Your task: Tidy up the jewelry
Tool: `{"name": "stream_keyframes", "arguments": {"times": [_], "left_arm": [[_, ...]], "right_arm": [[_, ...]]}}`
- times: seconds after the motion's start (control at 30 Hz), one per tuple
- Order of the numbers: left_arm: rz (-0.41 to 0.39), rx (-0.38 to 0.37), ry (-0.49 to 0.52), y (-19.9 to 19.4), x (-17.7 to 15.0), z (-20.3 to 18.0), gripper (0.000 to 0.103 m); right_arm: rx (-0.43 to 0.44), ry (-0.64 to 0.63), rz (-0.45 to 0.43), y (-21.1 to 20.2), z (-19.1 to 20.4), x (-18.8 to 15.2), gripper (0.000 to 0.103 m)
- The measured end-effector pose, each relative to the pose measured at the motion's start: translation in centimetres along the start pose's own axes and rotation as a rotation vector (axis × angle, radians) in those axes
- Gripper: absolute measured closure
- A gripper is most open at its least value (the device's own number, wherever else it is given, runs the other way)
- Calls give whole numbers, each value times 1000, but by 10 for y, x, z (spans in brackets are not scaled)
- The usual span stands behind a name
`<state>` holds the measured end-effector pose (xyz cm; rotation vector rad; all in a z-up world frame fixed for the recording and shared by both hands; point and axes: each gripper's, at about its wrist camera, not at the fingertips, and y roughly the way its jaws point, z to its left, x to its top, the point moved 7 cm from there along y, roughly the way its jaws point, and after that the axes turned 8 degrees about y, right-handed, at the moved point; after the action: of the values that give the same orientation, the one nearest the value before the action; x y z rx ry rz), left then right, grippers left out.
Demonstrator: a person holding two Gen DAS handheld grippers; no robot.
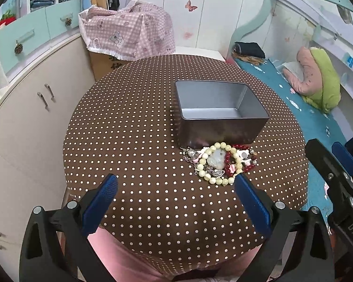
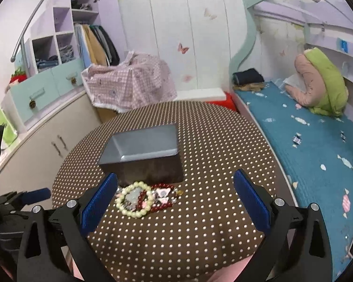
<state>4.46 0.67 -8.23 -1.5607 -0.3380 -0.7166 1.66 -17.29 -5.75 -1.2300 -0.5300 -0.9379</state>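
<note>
The left gripper point(image 1: 176, 184) hangs low over the near edge of the table point(image 1: 129, 141), its blue pads spread wide apart and holding nothing. The right gripper point(image 2: 175, 183) is likewise wide open and empty, hovering over the same dotted brown cloth. Just beyond both lies a heap of jewelry point(image 1: 220, 163): a cream bead bracelet point(image 2: 134, 198) ringing a pale pendant, tangled with a dark red bead bracelet point(image 2: 162, 205) and small silver and pink charms. The heap sits right against the near wall of an open grey metal box point(image 1: 220, 108), which is empty inside. A bed point(image 2: 306, 141) with a blue cover runs along the right.
</note>
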Motion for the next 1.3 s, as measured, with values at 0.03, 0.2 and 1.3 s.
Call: {"name": "stream_keyframes", "arguments": {"times": [0.03, 0.2, 1.3], "left_arm": [[3, -1, -1, 1, 0, 0, 7], [37, -17, -8, 15, -3, 0, 7], [11, -165, -64, 59, 12, -10, 95]], "right_arm": [[0, 1, -16, -1, -1, 0, 7], [-9, -21, -101, -3, -3, -2, 7], [88, -131, 110, 71, 6, -59, 7]]}}
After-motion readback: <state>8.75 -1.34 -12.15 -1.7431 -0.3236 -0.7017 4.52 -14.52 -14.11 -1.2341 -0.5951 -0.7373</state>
